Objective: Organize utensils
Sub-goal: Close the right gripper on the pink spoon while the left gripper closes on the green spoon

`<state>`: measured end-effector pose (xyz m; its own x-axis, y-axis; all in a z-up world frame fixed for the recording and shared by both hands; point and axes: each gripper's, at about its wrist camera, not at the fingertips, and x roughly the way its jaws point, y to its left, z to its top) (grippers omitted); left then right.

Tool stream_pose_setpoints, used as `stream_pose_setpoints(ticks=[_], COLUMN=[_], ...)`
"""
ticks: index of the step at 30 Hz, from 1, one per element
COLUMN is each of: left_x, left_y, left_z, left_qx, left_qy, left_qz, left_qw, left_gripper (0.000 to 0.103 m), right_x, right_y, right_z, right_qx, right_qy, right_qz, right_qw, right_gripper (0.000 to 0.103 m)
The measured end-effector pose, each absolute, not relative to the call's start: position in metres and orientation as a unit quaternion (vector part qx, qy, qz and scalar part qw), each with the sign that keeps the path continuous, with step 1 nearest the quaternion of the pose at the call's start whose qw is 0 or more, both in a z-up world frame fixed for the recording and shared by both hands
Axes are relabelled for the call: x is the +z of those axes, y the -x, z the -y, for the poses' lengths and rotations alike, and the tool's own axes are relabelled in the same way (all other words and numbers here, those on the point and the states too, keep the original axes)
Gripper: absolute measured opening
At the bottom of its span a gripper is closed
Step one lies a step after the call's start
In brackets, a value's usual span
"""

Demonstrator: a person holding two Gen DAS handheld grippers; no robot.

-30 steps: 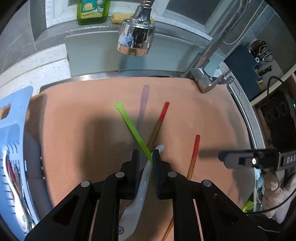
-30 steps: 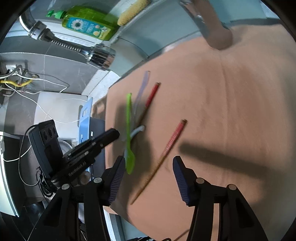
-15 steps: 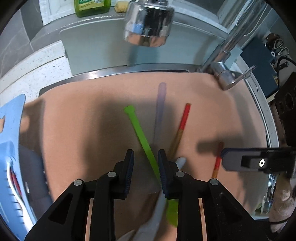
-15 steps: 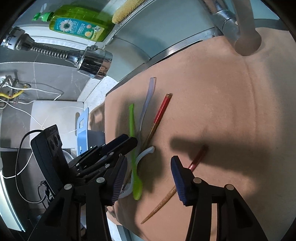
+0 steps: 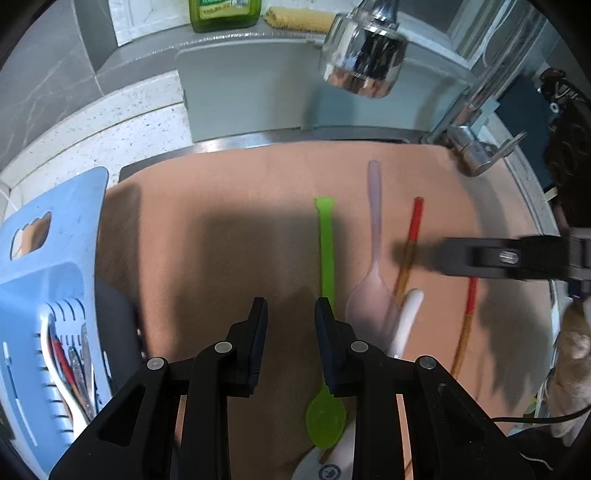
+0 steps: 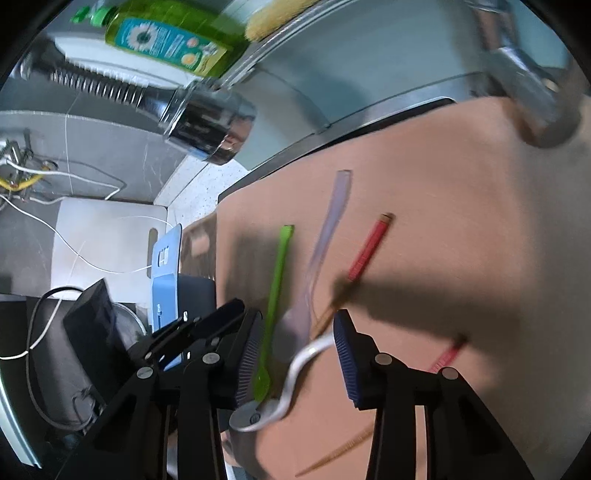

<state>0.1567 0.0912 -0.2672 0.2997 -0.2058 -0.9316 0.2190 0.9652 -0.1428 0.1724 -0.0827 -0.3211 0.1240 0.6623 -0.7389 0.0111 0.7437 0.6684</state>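
Utensils, sorting part done by the look of it: several pieces already stand in the blue slotted caddy at the left edge of the bench, among them a red-handled piece and something white, though the contents are too crowded to count. Nearest the left wrist camera, the left hand-held gripper hovers over bare cloth with its jaws a little apart and nothing between them; the green spoon lies just beside its right finger, bowl toward the camera. Nearest the right wrist camera, the right hand-held gripper is closing its jaws around the curved handle of the white spoon, whose bowl lies below the fingers; the pads do not yet appear to press on it, and motion blur makes contact hard to judge. Left to sort, loose on the tan cloth: green spoon, white spoon, pale lilac spoon with its bowl against the white handle, and two red-tipped chopsticks, one crossing under the lilac spoon, the other well to the right. Five pieces therefore await transfer, and the caddy stands well apart from them. Beyond the cloth: faucet head, green soap bottle, yellow sponge on the rear ledge.
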Motion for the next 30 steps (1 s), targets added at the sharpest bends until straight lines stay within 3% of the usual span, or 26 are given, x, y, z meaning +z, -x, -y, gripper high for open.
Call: stream_pose_setpoints(ticks=[7, 14, 24, 30], left_x=[-0.268, -0.264, -0.272, -0.278], left_y=[-0.147, -0.146, -0.168, -0.175], left_z=[-0.097, -0.088, -0.081, -0.071], left_qx=[-0.142, -0.159, -0.184, -0.19], left_qy=[0.012, -0.004, -0.016, -0.037], left_qz=[-0.574, -0.57, -0.567, -0.568], left_qw=[0.806, 0.806, 0.803, 0.8], left_gripper=[0.025, 0.025, 0.025, 0.025], right_x=[-0.336, -0.333, -0.305, -0.328], right_y=[-0.184, -0.178, -0.178, -0.187], right_z=[0.068, 0.07, 0.067, 0.052], right_qx=[0.216, 0.179, 0.187, 0.142], right_qy=[-0.27, -0.201, -0.232, -0.259], right_qz=[-0.631, -0.659, -0.614, -0.634], right_qw=[0.695, 0.703, 0.731, 0.714], right_gripper=[0.036, 0.034, 0.034, 0.034])
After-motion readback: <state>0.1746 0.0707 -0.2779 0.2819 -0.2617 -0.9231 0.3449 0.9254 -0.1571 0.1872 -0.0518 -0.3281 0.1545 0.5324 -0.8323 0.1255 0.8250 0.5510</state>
